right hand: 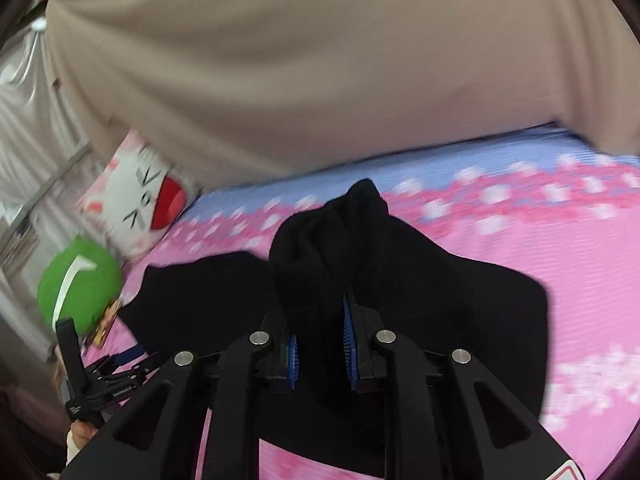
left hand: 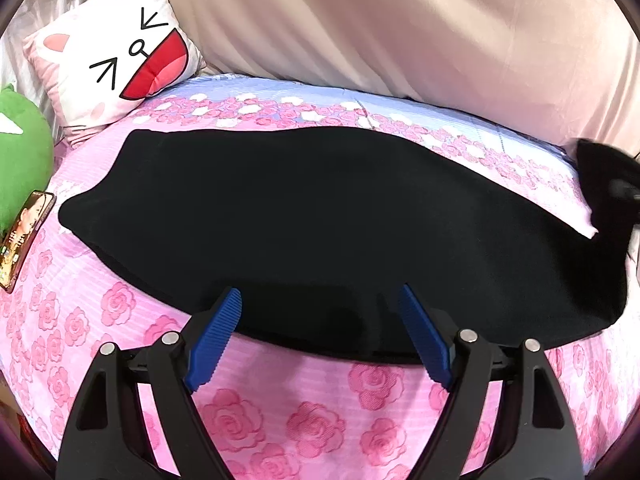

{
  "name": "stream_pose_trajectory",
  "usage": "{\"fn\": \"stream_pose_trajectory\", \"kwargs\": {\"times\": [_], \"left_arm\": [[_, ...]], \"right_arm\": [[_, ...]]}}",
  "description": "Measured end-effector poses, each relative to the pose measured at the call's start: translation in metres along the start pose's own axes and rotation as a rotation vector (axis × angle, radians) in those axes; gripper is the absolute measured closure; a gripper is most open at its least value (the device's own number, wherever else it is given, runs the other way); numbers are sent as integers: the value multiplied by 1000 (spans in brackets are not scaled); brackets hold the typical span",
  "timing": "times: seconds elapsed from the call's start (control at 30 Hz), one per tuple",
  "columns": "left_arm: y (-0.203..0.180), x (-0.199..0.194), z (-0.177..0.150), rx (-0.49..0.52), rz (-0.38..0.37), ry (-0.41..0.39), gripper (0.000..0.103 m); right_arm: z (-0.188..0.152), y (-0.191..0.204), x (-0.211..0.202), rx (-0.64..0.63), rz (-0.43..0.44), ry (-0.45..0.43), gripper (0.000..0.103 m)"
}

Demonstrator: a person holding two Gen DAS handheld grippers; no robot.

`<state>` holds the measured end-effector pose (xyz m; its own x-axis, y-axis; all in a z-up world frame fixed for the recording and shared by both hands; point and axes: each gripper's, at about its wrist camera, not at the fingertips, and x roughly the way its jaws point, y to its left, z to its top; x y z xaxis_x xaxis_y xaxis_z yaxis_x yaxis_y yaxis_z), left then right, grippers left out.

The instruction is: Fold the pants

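Black pants (left hand: 304,216) lie flat across a pink rose-print bed (left hand: 304,408). My left gripper (left hand: 320,300) is open and empty, its blue pads (left hand: 218,332) hovering over the pants' near edge. At the far right of the left wrist view, one end of the pants rises off the bed with the right gripper (left hand: 618,188). In the right wrist view my right gripper (right hand: 320,312) is shut on a bunched end of the pants (right hand: 320,248), lifted above the rest of the pants (right hand: 460,300). The left gripper (right hand: 132,364) shows at the lower left.
A white cat-face pillow (left hand: 120,60) and a green plush (left hand: 20,160) lie at the bed's left end, with a phone (left hand: 20,240) beside them. A beige curtain (left hand: 400,28) hangs behind the bed. The bed's front edge is near my left gripper.
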<state>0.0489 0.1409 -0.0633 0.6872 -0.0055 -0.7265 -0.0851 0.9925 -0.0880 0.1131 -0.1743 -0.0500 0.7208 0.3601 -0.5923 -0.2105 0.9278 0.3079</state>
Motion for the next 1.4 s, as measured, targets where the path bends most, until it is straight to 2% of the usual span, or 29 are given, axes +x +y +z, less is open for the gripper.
{"fn": "stream_pose_trajectory", "kwargs": {"times": [0.07,0.17,0.27,0.33,0.37,0.4,0.43,0.53,0.63,0.77,0.87,0.93,1.0,1.07,1.13,1.2,1.3,1.33,1.37,1.4], "left_arm": [[5,-4,-1,-6,-6,-5,24],[14,-8,-3,-11,-5,-11,24],[23,-8,-3,-26,-6,-11,24],[28,-7,-2,-35,-5,-10,24],[30,-7,-2,-39,-7,-11,24],[32,-6,-2,-42,-8,-11,24],[33,-6,-1,-46,-10,-11,24],[34,-8,-1,-49,-21,-16,24],[31,-7,0,-48,-29,-18,24],[20,-3,2,-48,-41,-13,23],[6,1,3,-47,-59,-4,23],[-5,2,4,-44,-87,4,23],[-14,6,7,-58,-153,28,15],[-22,18,12,-91,-225,74,15],[-27,32,16,-126,-265,115,15],[-33,51,21,-163,-321,168,15],[-43,60,26,-168,-321,168,16],[-47,63,27,-165,-336,176,19],[-51,67,29,-170,-362,189,38],[-57,71,32,-165,-403,212,73]], "right_arm": [[-11,35,47,-49,34,80,86],[-31,69,92,-97,76,167,86],[-56,100,128,-194,7,218,83],[-68,107,138,-221,-13,225,76],[-69,108,134,-230,-14,211,72],[-69,109,131,-231,-3,212,61],[-67,109,121,-223,20,218,54],[-59,93,70,-193,43,150,46],[-56,41,5,-89,-42,50,38],[-72,-42,-44,114,-190,31,37],[-89,-77,-53,223,-215,41,36],[-97,-81,-50,227,-206,47,36],[-98,-77,-47,205,-202,52,36],[-97,-66,-47,151,-207,37,36],[-94,-54,-43,97,-208,35,36],[-94,-47,-39,83,-204,42,36],[-98,-49,-43,96,-188,37,36],[-99,-49,-43,99,-187,35,36],[-99,-50,-43,100,-186,34,36],[-99,-50,-43,101,-191,33,36]]}}
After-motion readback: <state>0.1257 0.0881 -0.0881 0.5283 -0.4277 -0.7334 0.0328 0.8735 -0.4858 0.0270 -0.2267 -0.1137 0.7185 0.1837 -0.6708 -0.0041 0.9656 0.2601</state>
